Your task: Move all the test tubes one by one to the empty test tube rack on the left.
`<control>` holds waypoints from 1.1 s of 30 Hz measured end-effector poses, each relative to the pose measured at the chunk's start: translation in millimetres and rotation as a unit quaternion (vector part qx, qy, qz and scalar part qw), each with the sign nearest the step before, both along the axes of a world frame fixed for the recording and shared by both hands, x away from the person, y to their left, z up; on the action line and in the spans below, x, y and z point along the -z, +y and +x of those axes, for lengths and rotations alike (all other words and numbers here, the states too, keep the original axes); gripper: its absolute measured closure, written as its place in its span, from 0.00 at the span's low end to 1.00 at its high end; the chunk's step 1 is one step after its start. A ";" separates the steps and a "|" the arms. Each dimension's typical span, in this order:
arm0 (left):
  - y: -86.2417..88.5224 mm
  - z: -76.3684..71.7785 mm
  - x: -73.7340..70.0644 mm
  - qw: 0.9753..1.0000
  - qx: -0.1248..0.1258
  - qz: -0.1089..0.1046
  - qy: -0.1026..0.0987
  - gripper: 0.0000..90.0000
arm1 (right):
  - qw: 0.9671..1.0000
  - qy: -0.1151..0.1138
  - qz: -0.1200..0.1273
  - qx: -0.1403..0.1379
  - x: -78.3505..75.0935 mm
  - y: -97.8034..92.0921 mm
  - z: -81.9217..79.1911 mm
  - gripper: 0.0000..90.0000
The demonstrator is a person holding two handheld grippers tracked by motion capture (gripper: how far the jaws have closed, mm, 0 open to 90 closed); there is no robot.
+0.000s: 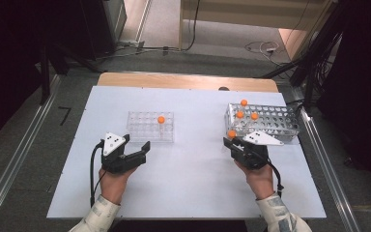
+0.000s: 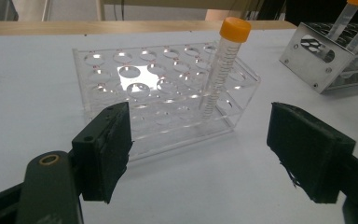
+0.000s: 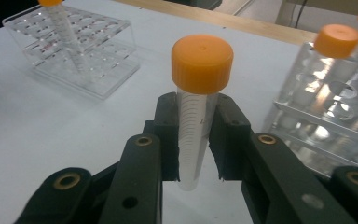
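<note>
The right gripper (image 3: 193, 140) clamps a tube (image 3: 195, 126) upright, orange cap up; graduations show close up. The left gripper (image 2: 198, 149) gapes wide.

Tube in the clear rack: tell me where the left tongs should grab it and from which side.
Grip the tube just under its orange cap, coming from above the clear rack. It stands tilted with its lower half inside the rack, so only the upper part is free.

The tube (image 3: 194, 135) in the black right gripper (image 3: 196, 140) was clear with an orange cap (printed grey graduation marks down its side). The plastic rack (image 1: 150, 126) was colourless, the metal rack (image 1: 265, 121) silver-grey, the table (image 1: 188, 183) white.
</note>
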State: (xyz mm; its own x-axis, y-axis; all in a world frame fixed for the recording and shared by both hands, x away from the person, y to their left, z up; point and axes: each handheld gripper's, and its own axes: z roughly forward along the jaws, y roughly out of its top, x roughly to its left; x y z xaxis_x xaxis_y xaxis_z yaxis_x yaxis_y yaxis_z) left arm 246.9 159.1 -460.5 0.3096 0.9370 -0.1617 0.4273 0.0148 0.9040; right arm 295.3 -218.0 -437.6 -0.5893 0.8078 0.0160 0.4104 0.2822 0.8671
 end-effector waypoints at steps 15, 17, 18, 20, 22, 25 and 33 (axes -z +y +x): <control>-10.5 -4.4 -4.7 1.000 0.023 -0.001 -0.004 0.24 | 0.999 0.001 -0.013 -0.051 8.5 44.0 -1.9 0.80; -11.7 -5.2 -5.8 1.000 0.026 -0.002 -0.005 0.24 | 0.998 0.002 -0.014 -0.057 9.5 48.9 -2.3 0.80; -12.3 -5.6 -6.3 1.000 0.028 -0.002 -0.006 0.24 | 0.998 0.002 -0.015 -0.059 9.9 51.4 -2.5 0.80; -13.4 -6.4 -7.2 1.000 0.031 -0.003 -0.007 0.25 | 0.998 0.003 -0.015 -0.064 10.4 56.4 -2.8 0.80; -14.4 -6.8 -7.9 0.999 0.034 -0.004 -0.008 0.25 | 0.997 0.006 -0.015 -0.069 10.8 61.7 -3.1 0.80; -15.0 -7.6 -9.0 0.999 0.037 -0.003 -0.008 0.25 | 0.997 0.003 -0.018 -0.079 11.7 69.6 -2.6 0.80; -16.2 -9.0 -11.7 0.999 0.042 -0.005 -0.011 0.25 | 0.995 0.006 -0.018 -0.095 13.3 87.1 -2.3 0.80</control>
